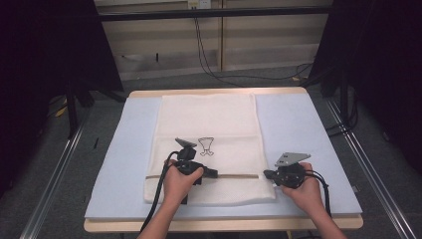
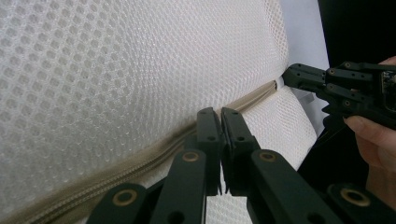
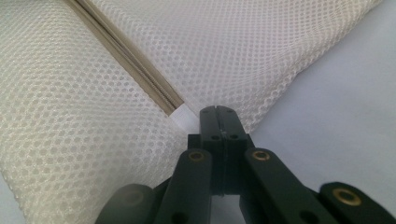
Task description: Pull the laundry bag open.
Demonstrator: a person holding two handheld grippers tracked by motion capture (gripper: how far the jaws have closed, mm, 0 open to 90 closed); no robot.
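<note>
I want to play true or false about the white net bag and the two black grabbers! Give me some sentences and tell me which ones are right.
1. The white mesh laundry bag lies flat on a pale blue foam mat. True.
2. The beige zipper runs across the bag. True.
3. The left gripper has its jaws wide open. False: they are closed together at the zipper.
4. The right gripper is over the middle of the bag. False: it is at the bag's edge, by the white end of the zipper.
5. A black drawing is on the bag. True.
</note>
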